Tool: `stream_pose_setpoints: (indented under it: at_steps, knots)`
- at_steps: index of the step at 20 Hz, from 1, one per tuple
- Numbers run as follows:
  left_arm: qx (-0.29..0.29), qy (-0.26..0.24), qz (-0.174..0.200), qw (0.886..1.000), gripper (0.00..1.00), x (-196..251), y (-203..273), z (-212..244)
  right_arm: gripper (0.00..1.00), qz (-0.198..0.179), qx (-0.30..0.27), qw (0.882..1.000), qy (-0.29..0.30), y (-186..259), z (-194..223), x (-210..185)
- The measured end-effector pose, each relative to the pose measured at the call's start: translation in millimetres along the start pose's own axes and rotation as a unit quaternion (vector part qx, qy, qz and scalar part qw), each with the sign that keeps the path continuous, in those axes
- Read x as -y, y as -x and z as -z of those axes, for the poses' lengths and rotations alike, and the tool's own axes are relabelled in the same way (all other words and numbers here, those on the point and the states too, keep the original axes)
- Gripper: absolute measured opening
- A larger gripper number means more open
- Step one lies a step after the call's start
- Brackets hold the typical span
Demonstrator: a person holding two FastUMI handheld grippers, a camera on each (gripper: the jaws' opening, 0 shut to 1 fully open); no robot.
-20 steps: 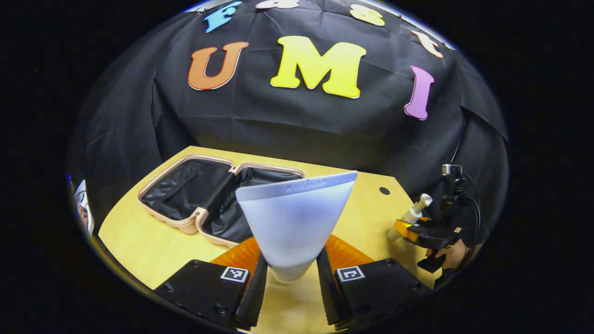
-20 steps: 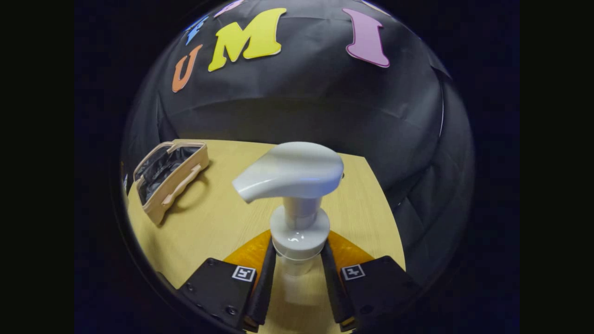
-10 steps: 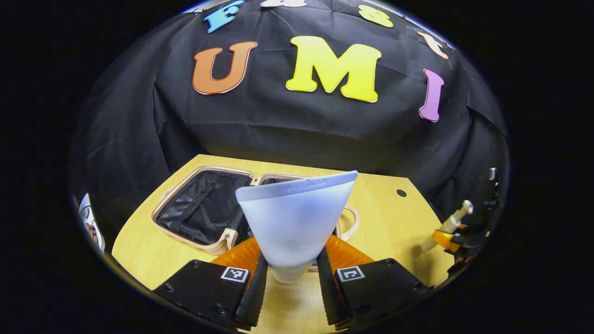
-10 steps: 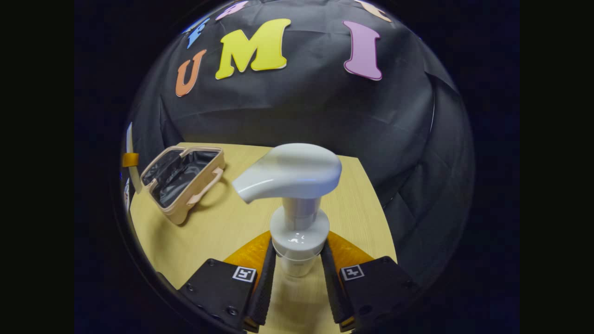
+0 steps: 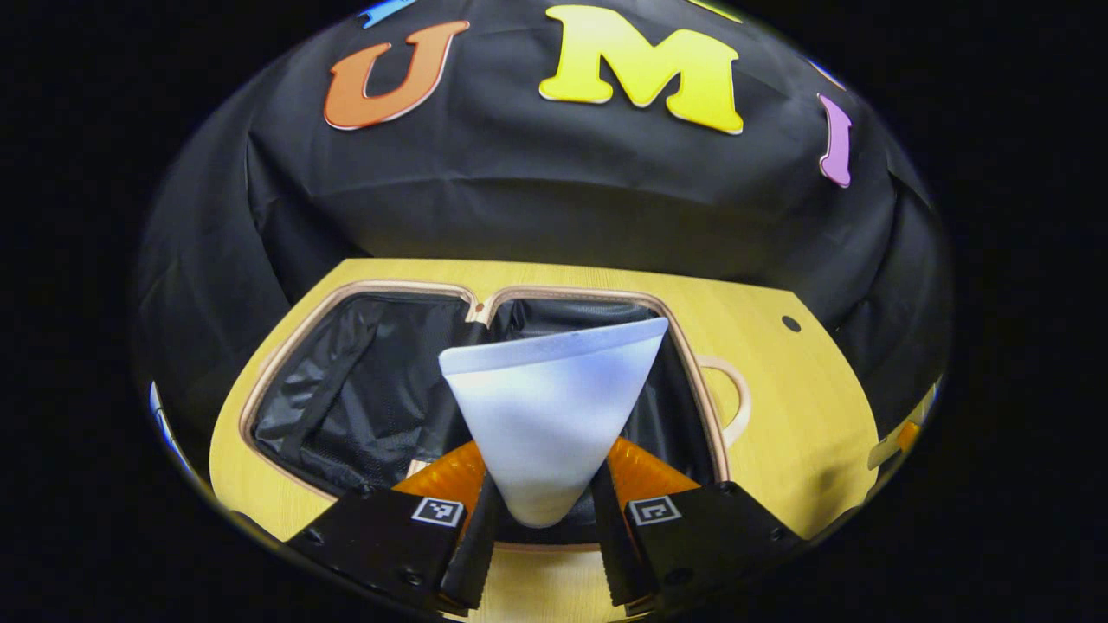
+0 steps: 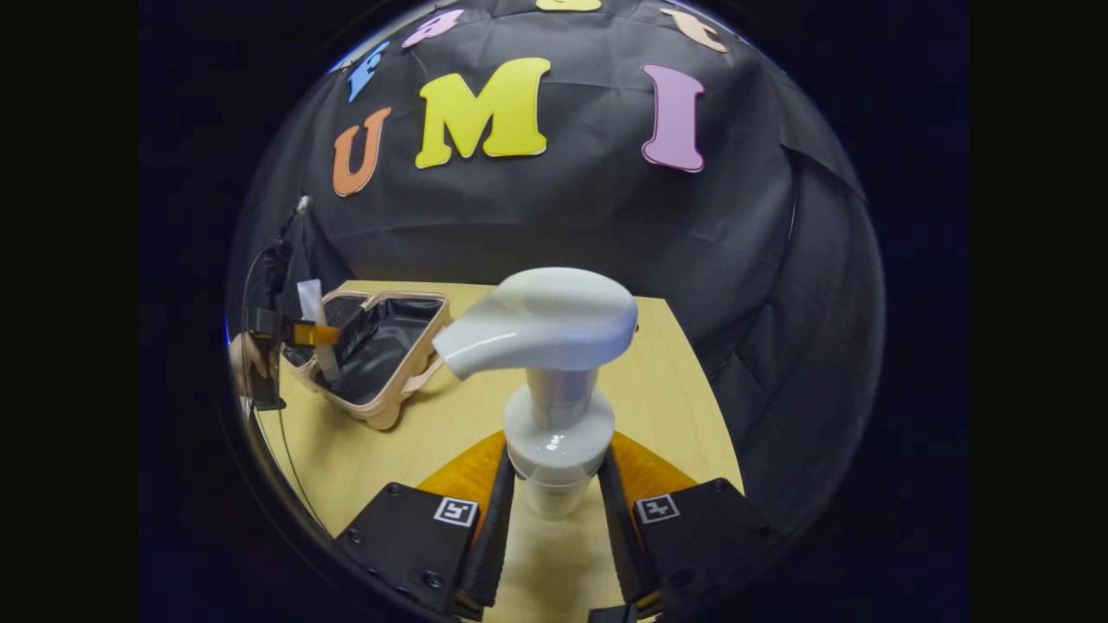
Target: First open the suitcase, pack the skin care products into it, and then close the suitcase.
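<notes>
Overhead, left claw [image 5: 538, 554] with tube [image 5: 550, 415] above open suitcase [image 5: 346, 407].

The left gripper view looks forward and down from close above the open suitcase [image 5: 363, 398], facing the far cloth wall [image 5: 537, 199], its own tongs [image 5: 544, 554] at the bottom edge. The right gripper view sits farther right over the bench [image 6: 407, 433], facing the same wall [image 6: 571, 216], with the suitcase [image 6: 381, 346] far off at its left. Both views share the suitcase, the bench top [image 5: 796, 407] and the wall.
</notes>
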State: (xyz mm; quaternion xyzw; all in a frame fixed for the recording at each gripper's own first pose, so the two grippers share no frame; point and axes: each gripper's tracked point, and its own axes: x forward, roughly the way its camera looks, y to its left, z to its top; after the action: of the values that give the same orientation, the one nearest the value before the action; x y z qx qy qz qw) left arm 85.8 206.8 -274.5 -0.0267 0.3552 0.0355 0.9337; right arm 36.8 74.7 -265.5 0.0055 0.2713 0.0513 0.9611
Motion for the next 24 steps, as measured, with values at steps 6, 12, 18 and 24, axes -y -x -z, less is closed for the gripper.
stream_pose_setpoints:
  at_steps: [6, 12, 18, 24]
  knots:
    - [-0.063, -0.021, -0.008, 0.998, 0.55, -1.3, -29.7, 18.8, 0.49, 0.012, -0.009, 1.000, 0.011, 3.8, 6.6, -17.7]
    - [-0.074, -0.068, -0.018, 0.995, 0.54, 1.5, -51.7, 11.9, 0.49, 0.015, -0.024, 0.999, 0.022, 6.3, 11.8, -28.9]
    - [-0.092, -0.066, -0.024, 0.993, 0.55, -3.1, -74.0, 15.3, 0.49, 0.018, -0.029, 0.999, 0.024, -4.1, 8.1, -38.0]
    - [-0.115, -0.039, -0.025, 0.992, 0.55, -9.2, -82.5, 33.2, 0.49, 0.005, -0.038, 0.999, 0.034, -5.1, 7.7, -57.1]
